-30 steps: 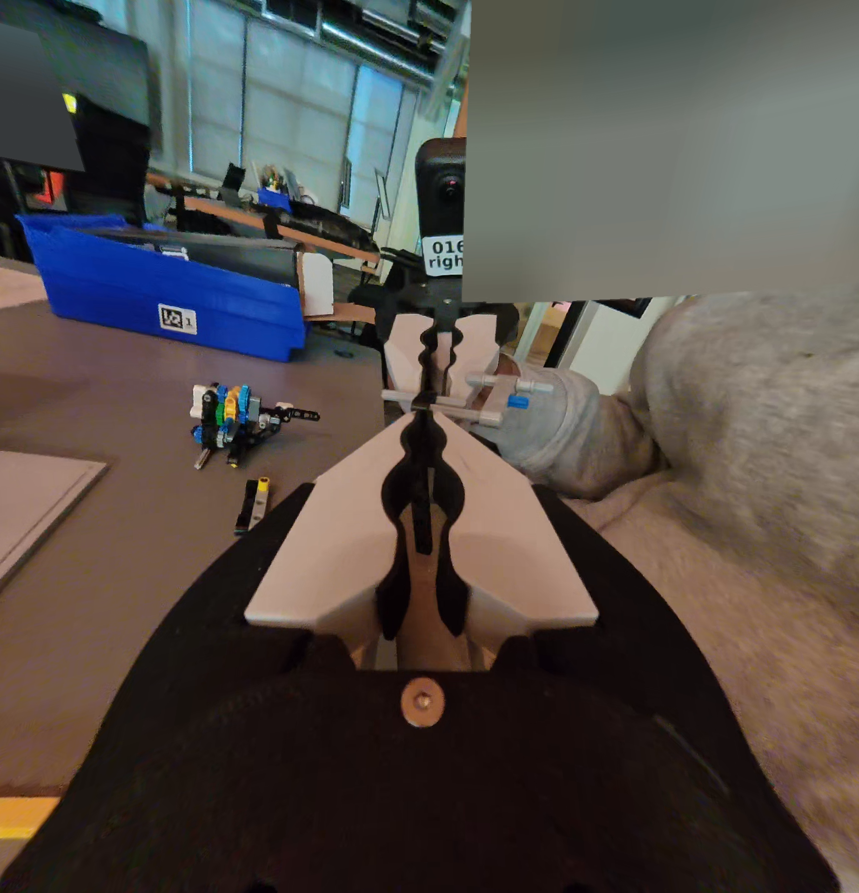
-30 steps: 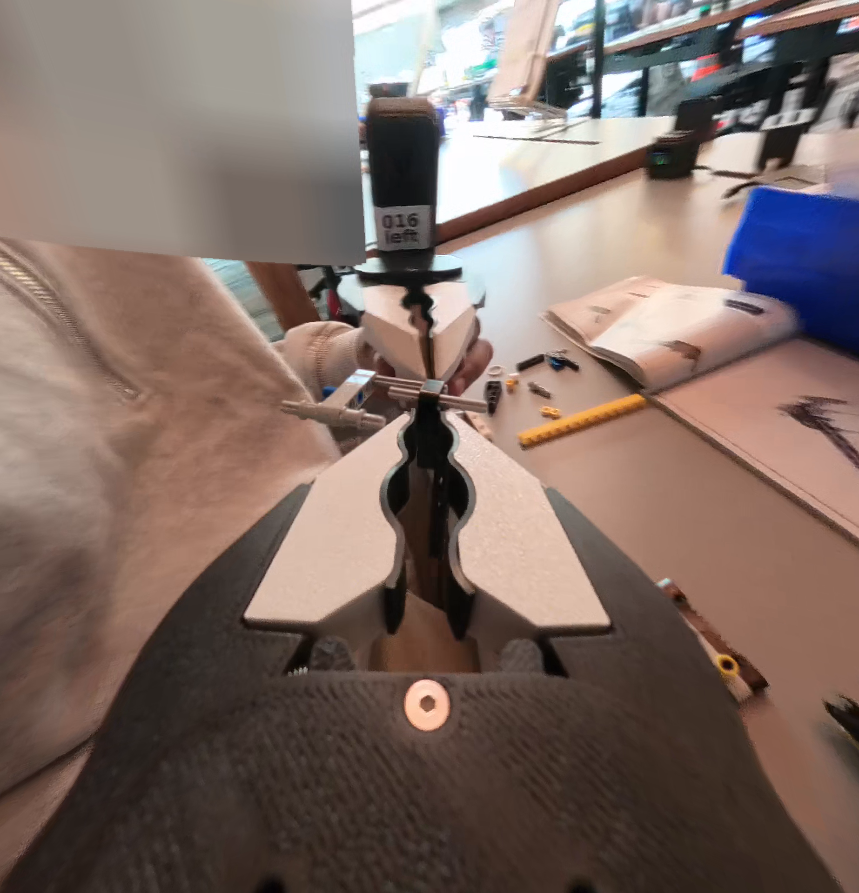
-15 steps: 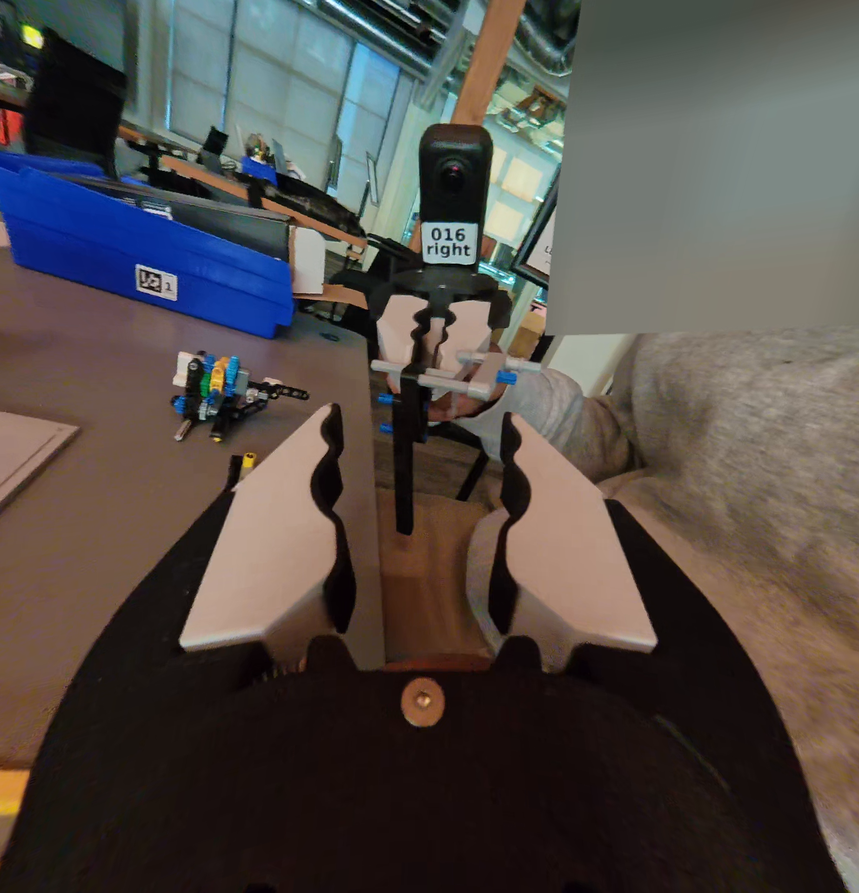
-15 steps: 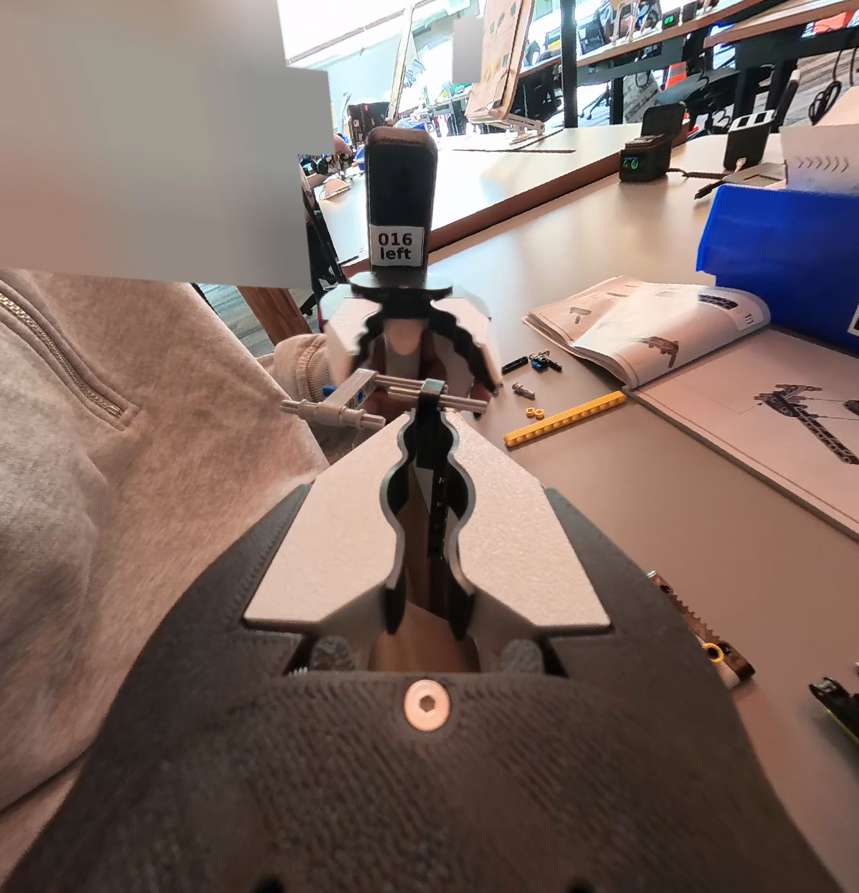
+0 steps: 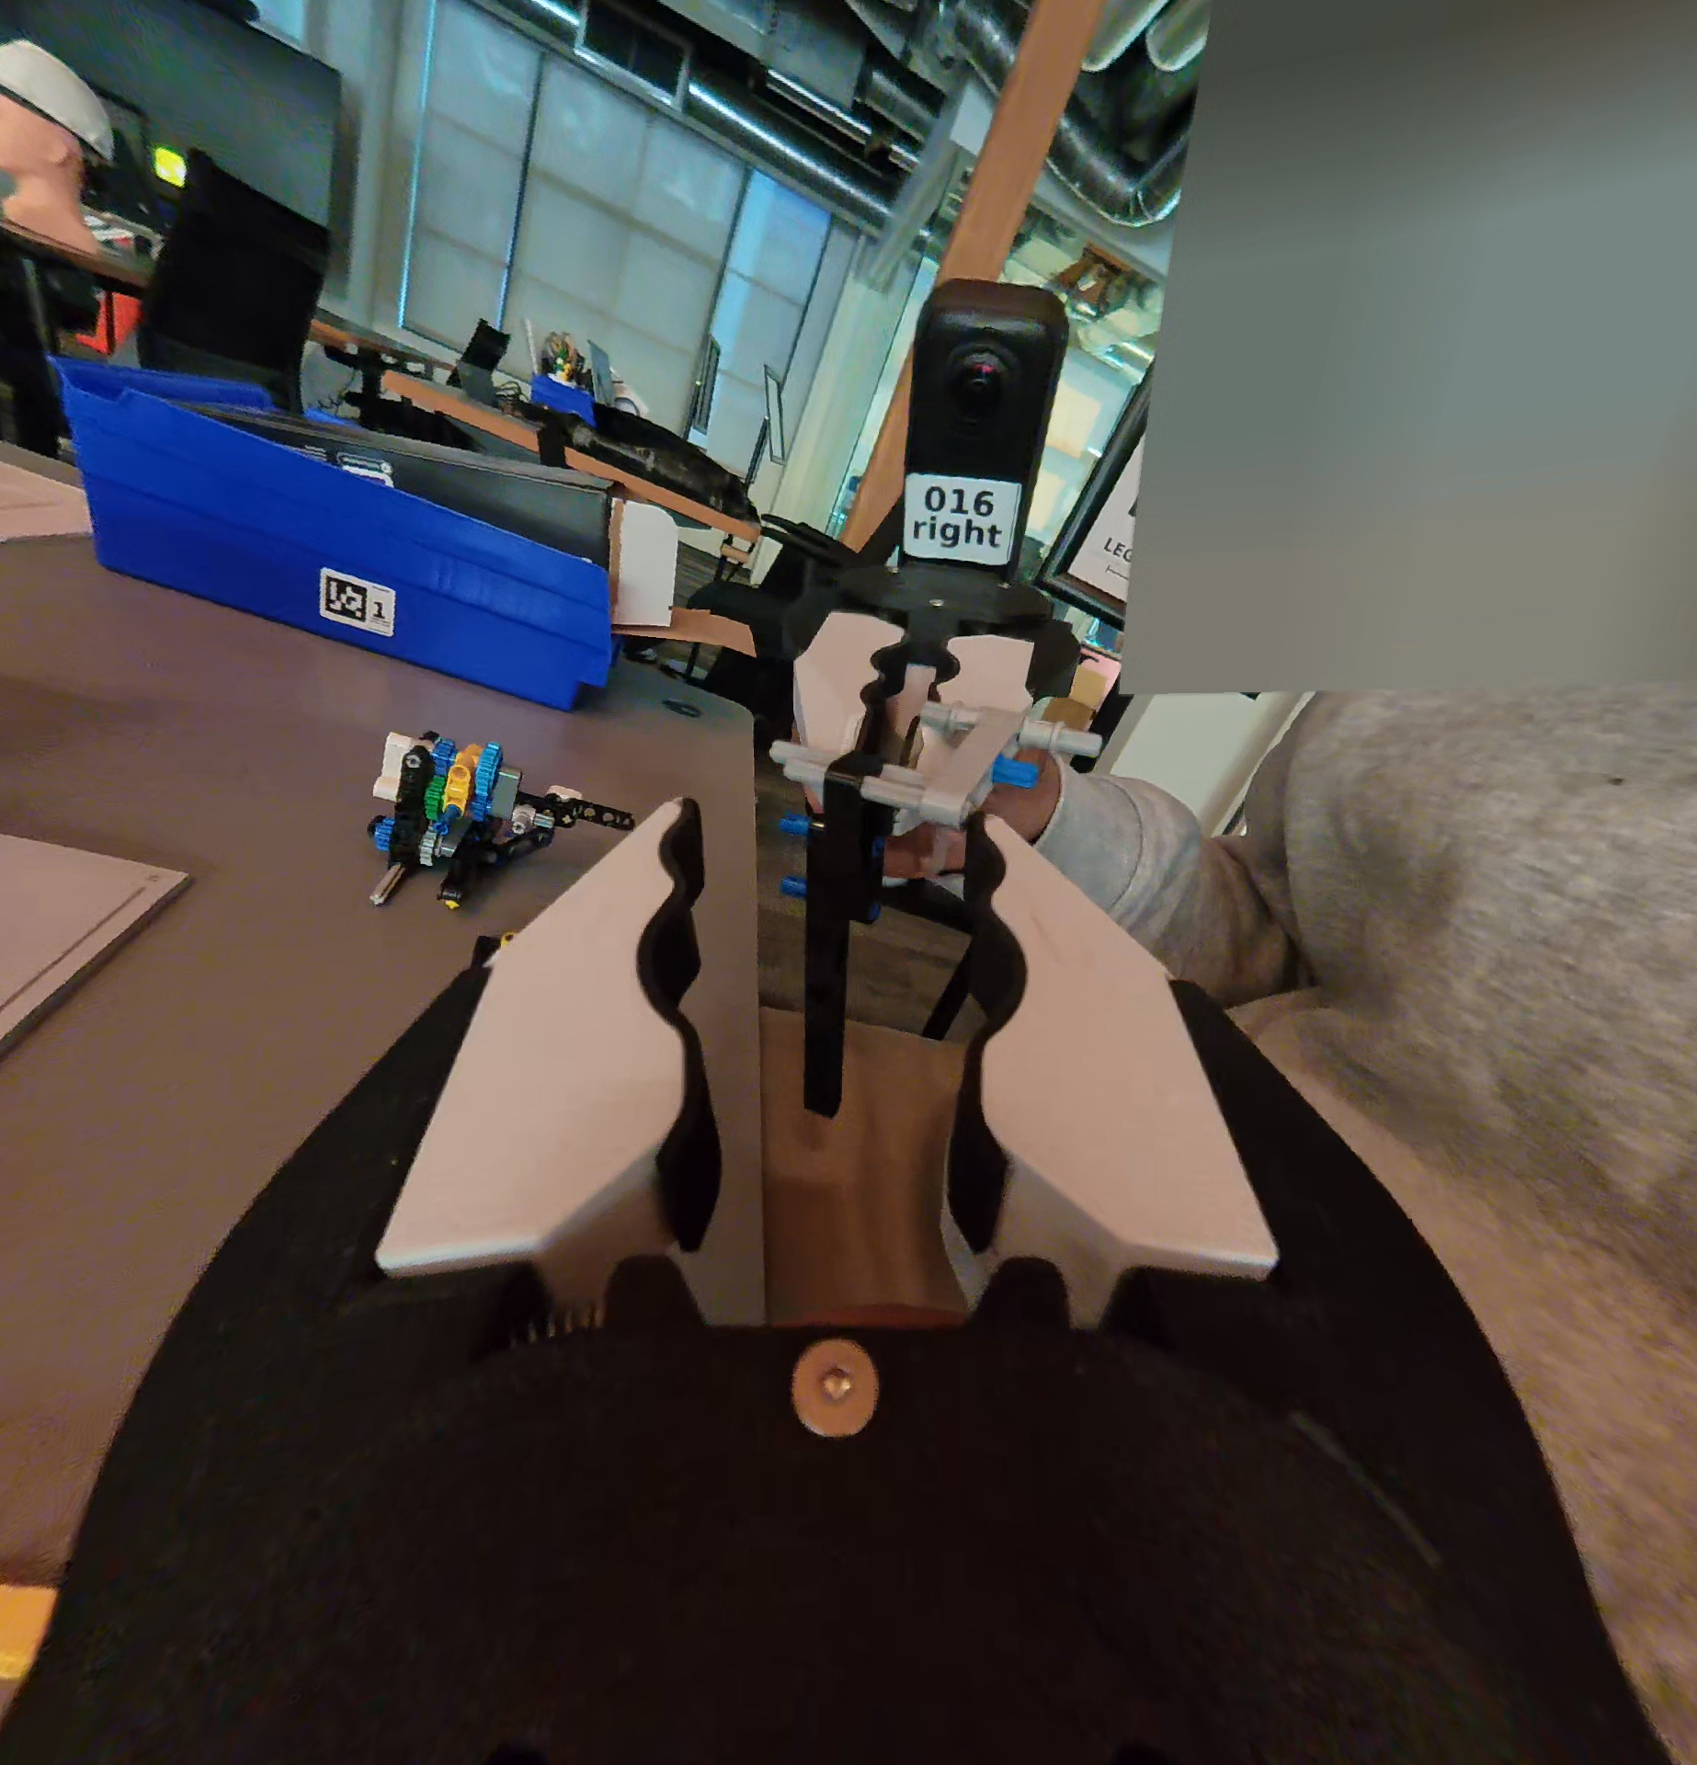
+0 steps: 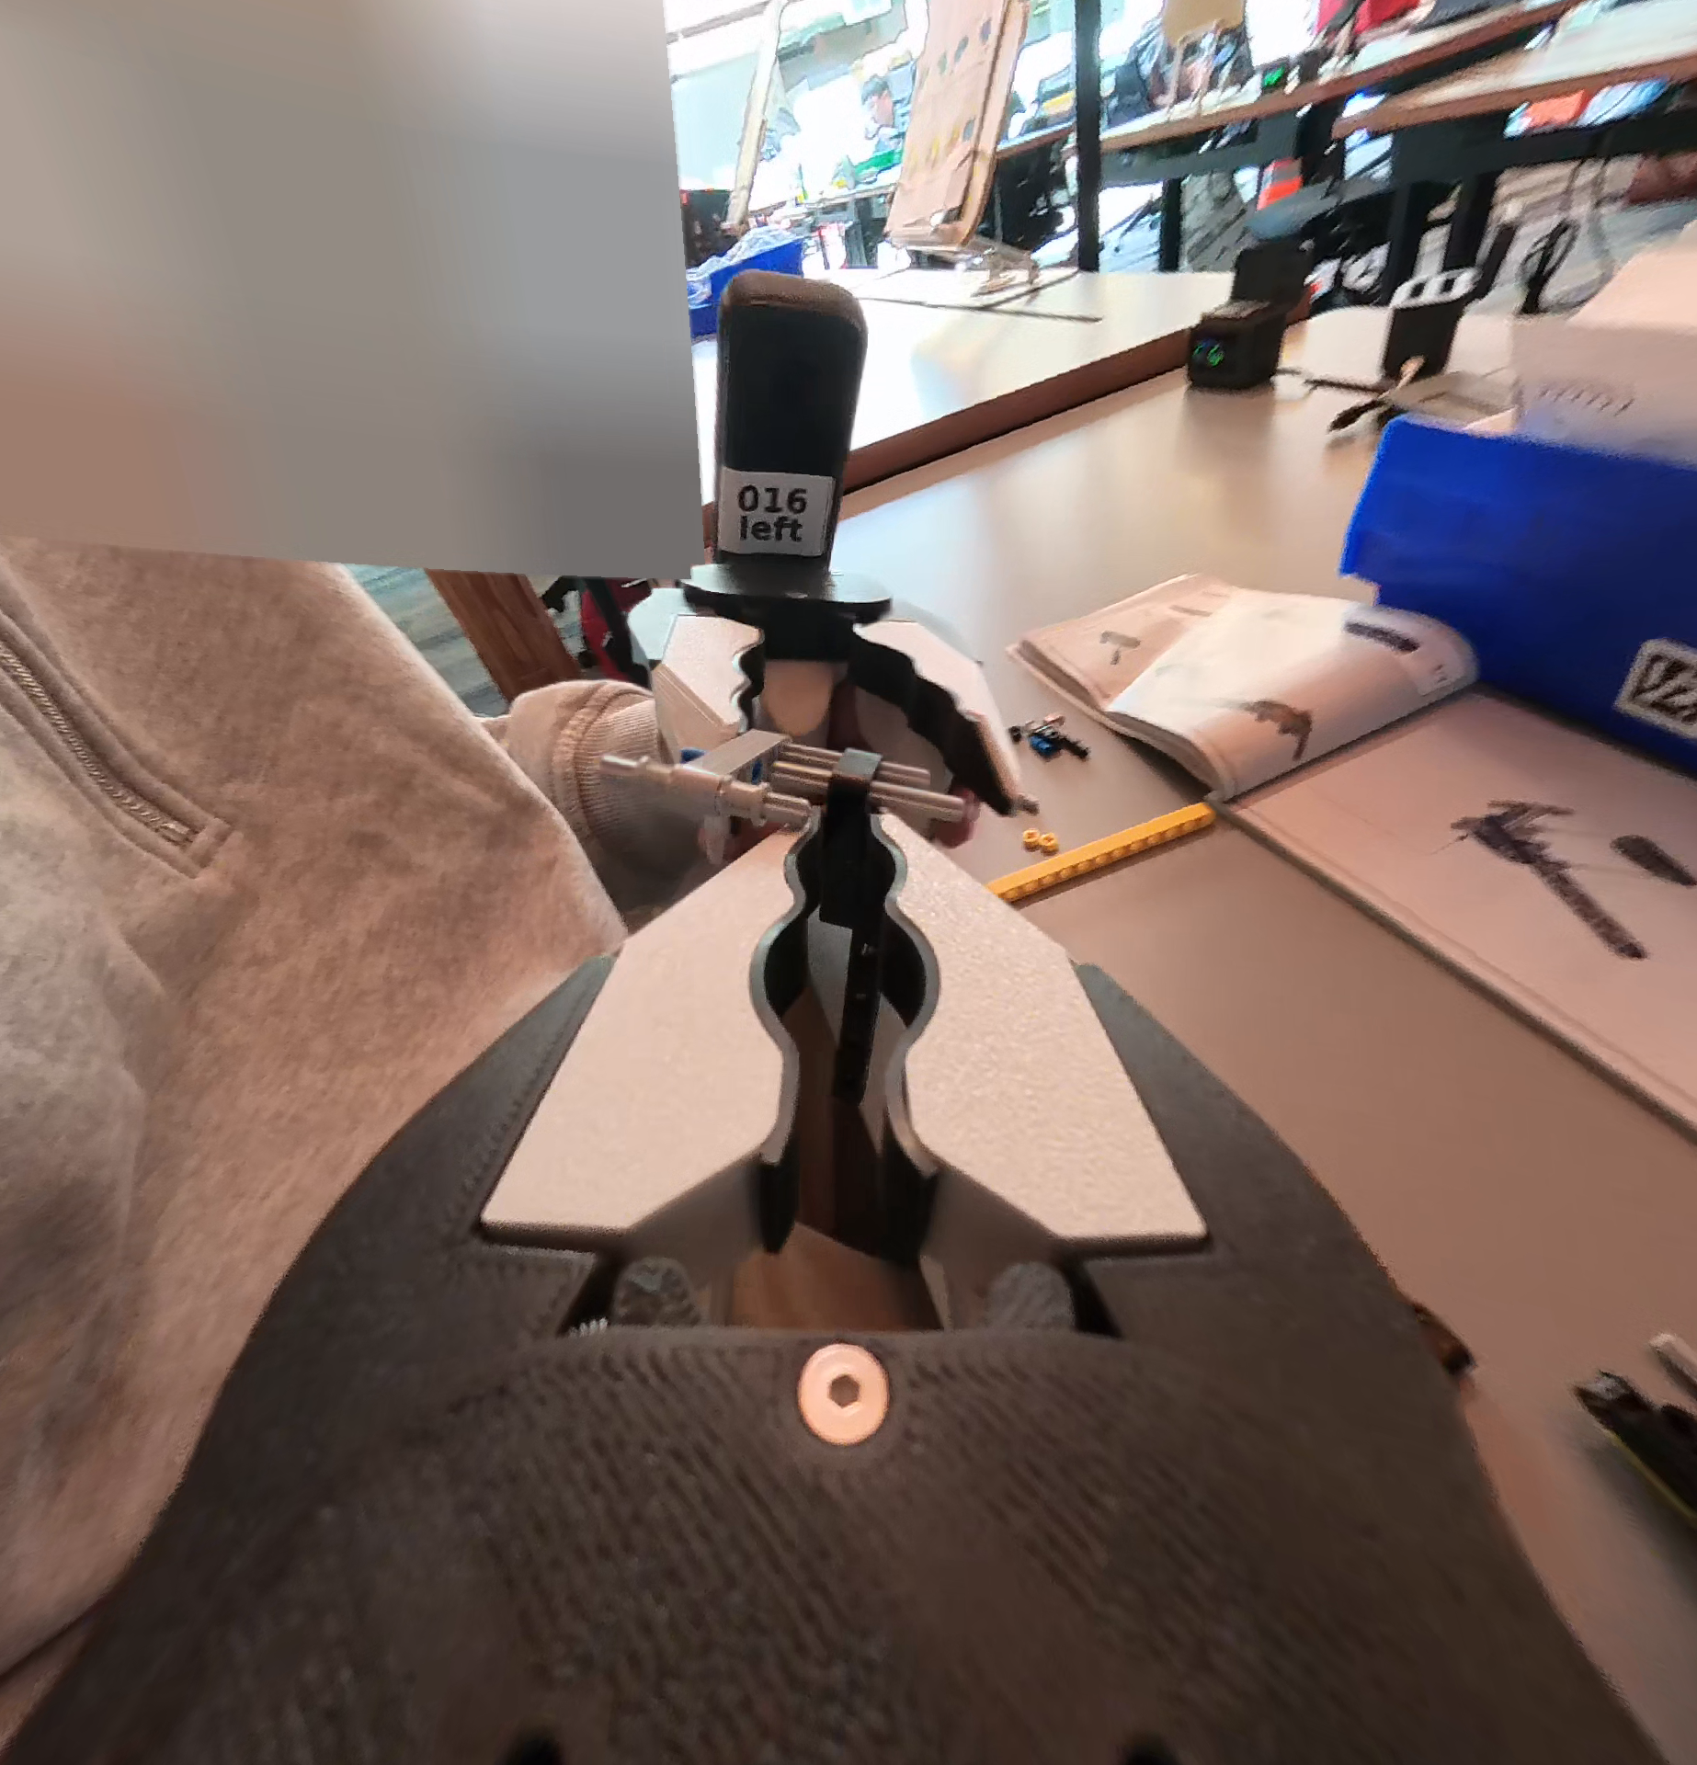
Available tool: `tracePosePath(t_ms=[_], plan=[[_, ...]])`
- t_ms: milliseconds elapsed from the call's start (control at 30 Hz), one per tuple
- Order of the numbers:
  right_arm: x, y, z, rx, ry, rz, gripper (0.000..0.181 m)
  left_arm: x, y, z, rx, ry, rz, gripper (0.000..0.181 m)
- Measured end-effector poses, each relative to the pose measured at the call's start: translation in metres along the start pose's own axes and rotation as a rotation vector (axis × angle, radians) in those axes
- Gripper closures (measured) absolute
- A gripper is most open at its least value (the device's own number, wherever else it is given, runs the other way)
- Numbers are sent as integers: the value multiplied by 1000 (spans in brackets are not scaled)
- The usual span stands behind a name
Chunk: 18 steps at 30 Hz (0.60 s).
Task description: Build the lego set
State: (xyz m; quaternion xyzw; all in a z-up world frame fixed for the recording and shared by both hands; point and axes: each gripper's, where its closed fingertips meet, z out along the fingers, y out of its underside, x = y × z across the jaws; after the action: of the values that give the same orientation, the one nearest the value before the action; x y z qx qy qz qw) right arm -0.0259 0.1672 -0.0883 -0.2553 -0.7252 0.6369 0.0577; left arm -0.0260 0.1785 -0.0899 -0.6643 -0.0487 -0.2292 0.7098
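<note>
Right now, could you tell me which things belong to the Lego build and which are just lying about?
In use:
- black beam assembly, clamped in right hand-held gripper
- left hand-held gripper, open
- geared sub-assembly
- yellow beam
- instruction booklet

Lying about:
- blue bin

The two grippers face each other above the table's [image 5: 205,764] near edge. Between them hangs the beam assembly [image 5: 830,917], pinched in the right gripper [image 6: 840,840], its lower end between the spread fingers of the left gripper [image 5: 830,831], apparently touching neither. On the table, a small built model [image 5: 463,812] lies in front of a bin [image 5: 252,535]. A booklet [image 6: 1236,669] lies before the same bin, a long beam [image 6: 1103,864] and loose pins [image 6: 1050,745] nearer the person's sleeve [image 6: 577,754].
</note>
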Motion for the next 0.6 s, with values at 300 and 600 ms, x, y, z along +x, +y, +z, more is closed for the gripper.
tracePosePath(t_ms=[300,600], plan=[[-2,-4,-2,15,-8,12,175,6,1,0,1,47,-33,140],[-12,-4,-3,7,-48,-18,175,6,3,1,-9,51,-49,144]])
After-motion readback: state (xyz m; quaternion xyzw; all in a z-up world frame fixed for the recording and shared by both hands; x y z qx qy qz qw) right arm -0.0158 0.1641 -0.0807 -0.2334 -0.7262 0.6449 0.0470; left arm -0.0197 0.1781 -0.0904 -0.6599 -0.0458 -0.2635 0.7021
